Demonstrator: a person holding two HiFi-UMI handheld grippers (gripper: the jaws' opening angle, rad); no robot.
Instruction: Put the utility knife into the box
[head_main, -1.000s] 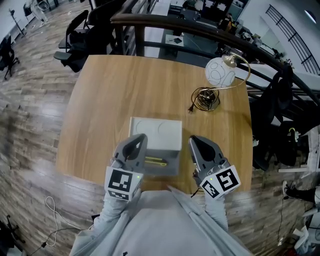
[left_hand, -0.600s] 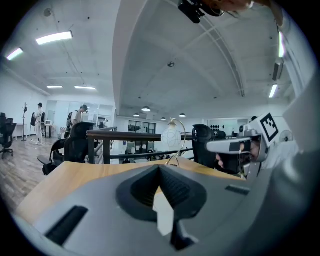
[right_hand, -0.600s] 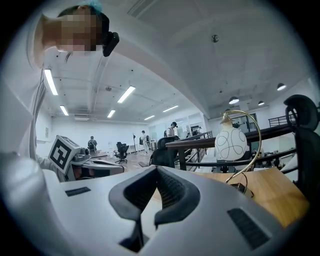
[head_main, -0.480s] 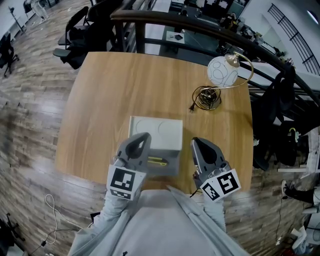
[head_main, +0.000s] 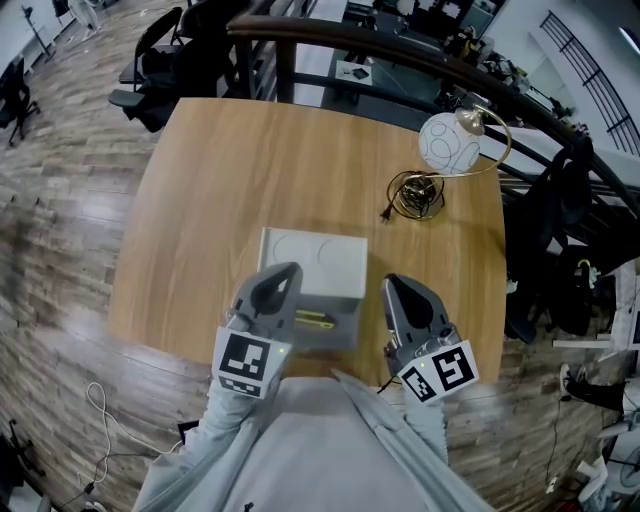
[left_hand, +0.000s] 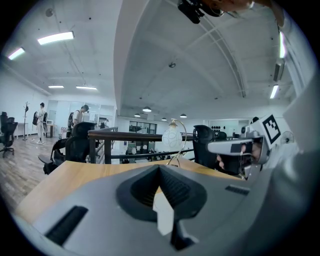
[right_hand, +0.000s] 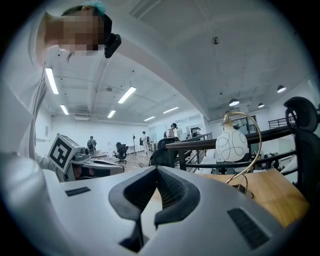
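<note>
Currently: yellow-and-black utility knife lies inside the open grey rectangular box, at 6 o'clock on the wooden worktop. Left tool and right tool both closed, empty (flanking box). Probably best: withdraw without nudging box.

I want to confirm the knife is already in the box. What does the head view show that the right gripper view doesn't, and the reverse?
Only the head view shows the utility knife lying inside the grey box on the near side of the table.

Only the right gripper view shows the right gripper with its fingers closed and nothing between them. It also shows people standing far off in the room.

Both views show the globe lamp, the wooden table and the left gripper.
</note>
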